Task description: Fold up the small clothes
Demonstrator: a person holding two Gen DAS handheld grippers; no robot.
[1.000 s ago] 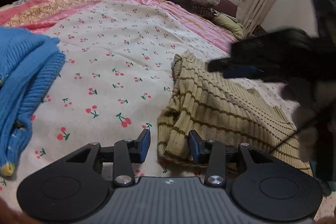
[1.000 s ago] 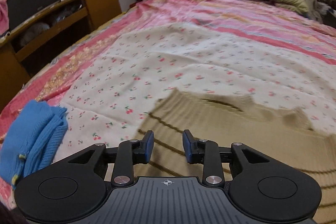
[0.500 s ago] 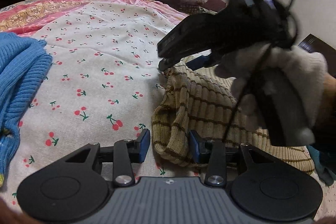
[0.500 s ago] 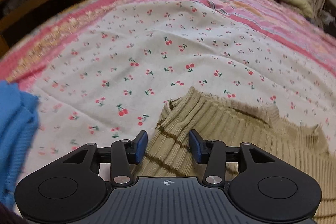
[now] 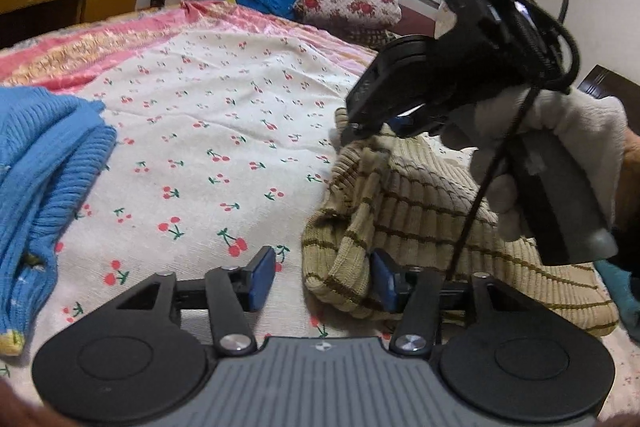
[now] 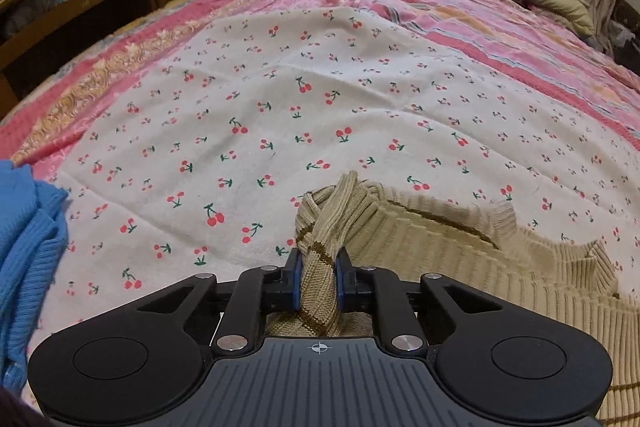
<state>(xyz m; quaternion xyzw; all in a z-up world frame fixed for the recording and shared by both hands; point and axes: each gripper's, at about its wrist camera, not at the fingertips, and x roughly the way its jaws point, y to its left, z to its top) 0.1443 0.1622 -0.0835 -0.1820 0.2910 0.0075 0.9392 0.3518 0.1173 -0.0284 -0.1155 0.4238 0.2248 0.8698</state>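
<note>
**Gripping the far corner, tongs line up on a striped knit**

Pinching a bunched corner of the beige striped sweater (image 6: 460, 267), the right tongs (image 6: 318, 281) are closing with their blue pads pressed on both sides of the ribbed cloth, which rises in a twisted tuft just ahead of them. From that grip the rest of the garment spreads away to the right of the right tongs, lying flat on the cherry-print bedspread (image 6: 280, 115), its neck opening just beyond and to the right.

In the left wrist view, the left tongs (image 5: 322, 281) are opening, and the sweater's near rolled edge (image 5: 340, 267) sits between them, against the right-hand pad and clear of the left-hand one. The gloved right hand (image 5: 536, 163) holds its tool above and ahead of the left tongs, on the same side edge of the garment.

So the edge to be handled runs straight away from the left tongs toward the right tongs, and the sweater's long axis appears to lie to the right of both. Each tool is nearest its own end: left at the near corner, right at the far one. A blue knit (image 5: 44, 167) lies well apart, to the left of both tongs.
</note>
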